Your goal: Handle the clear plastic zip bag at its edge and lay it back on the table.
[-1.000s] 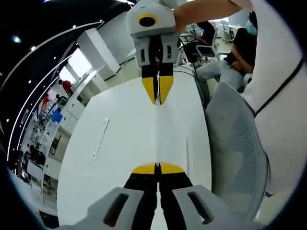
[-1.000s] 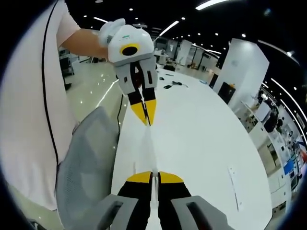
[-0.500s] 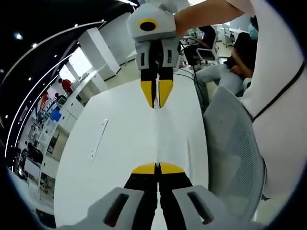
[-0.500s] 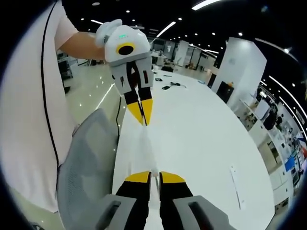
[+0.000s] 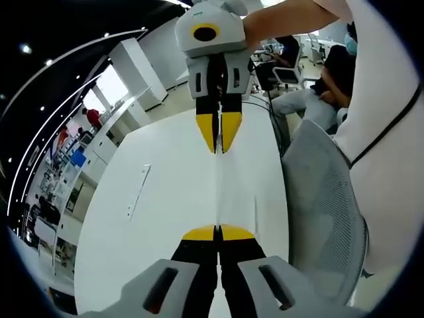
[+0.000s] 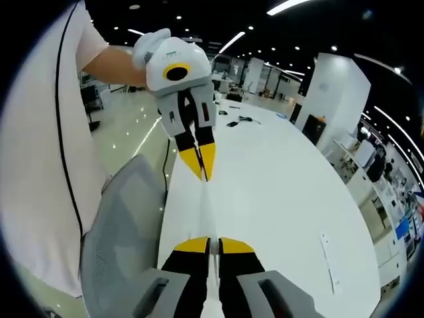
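Both grippers pinch the clear bag [image 5: 217, 192] by opposite edges, jaws closed on the thin plastic. Seen along the left gripper [image 5: 217, 232], the bag stretches edge-on as a pale, nearly see-through strip up to the right gripper [image 5: 218, 147], held above the white table [image 5: 165, 199]. From the right gripper [image 6: 209, 246], the same taut strip [image 6: 207, 205] runs to the left gripper [image 6: 203, 173]. A grey mesh chair [image 6: 126, 218] stands beside the table, next to the person's white shirt [image 6: 40, 152].

The clear plastic zip bag [image 5: 217, 192] hung edge-on as a thin, taut vertical line at the centre of the frame. It was almost invisible against the white behind it.
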`<state>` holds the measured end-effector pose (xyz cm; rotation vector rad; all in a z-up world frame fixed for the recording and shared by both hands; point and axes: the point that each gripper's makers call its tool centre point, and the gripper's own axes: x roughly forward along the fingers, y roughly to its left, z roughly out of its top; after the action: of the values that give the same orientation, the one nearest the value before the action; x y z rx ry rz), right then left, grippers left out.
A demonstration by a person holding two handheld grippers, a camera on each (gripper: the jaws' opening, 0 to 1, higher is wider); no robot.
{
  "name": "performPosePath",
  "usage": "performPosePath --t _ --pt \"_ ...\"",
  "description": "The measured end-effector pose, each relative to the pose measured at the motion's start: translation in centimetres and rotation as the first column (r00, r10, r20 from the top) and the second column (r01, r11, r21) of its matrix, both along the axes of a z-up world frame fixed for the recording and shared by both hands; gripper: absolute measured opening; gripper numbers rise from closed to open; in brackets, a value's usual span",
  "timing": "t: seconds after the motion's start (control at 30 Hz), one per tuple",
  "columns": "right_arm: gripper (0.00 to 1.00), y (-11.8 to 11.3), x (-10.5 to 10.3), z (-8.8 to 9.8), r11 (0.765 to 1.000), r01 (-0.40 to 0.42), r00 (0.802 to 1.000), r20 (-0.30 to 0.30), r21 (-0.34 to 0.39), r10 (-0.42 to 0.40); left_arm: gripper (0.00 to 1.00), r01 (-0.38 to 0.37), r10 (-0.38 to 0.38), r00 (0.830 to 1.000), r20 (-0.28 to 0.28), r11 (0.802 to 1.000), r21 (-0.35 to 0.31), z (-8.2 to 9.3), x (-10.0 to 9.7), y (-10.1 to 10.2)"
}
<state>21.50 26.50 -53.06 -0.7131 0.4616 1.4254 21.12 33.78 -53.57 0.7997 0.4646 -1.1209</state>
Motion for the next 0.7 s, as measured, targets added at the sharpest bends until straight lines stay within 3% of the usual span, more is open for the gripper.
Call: performPosePath --t 0.7 --pt "0.0 -0.78 -0.2 -0.82 0.999 -0.023 1.0 0.01 -0.038 0.024 0.0 0.008 -0.008 1.0 0.006 1.0 -0.003 -0.4 -0.06 0.32"
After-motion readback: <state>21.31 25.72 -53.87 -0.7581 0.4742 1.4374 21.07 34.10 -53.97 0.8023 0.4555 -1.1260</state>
